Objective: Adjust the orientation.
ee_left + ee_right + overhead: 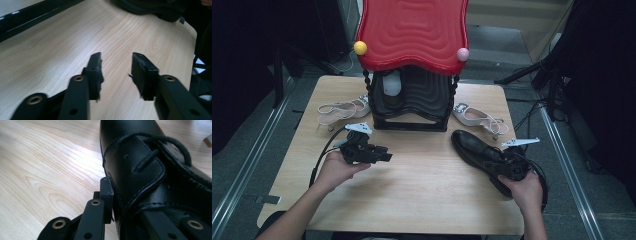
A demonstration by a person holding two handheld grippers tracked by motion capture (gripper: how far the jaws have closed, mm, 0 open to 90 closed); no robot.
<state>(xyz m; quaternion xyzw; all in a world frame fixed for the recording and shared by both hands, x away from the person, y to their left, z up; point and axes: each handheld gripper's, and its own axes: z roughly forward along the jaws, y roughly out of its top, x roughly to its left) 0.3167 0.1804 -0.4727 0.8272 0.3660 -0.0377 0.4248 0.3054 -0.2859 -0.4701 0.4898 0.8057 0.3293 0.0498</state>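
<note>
A black leather lace-up shoe [469, 145] lies on the wooden table [422, 195] at the right, its toe towards the rack. My right gripper [504, 162] holds it at the heel end. In the right gripper view the black shoe [140, 150] sits close ahead; one jaw presses its outer side and the other reaches inside its opening, so the right gripper [125, 200] is shut on the shoe's wall. My left gripper [384, 154] hovers over bare wood at the left. In its own view the left gripper [117, 60] is open with nothing between its jaws.
A black shoe rack with a wavy red top [412, 30] stands at the back centre, with a white object [392, 84] inside. A white sandal [343, 109] lies left of it and another white sandal [477, 117] right of it. Dark floor and cables surround the table.
</note>
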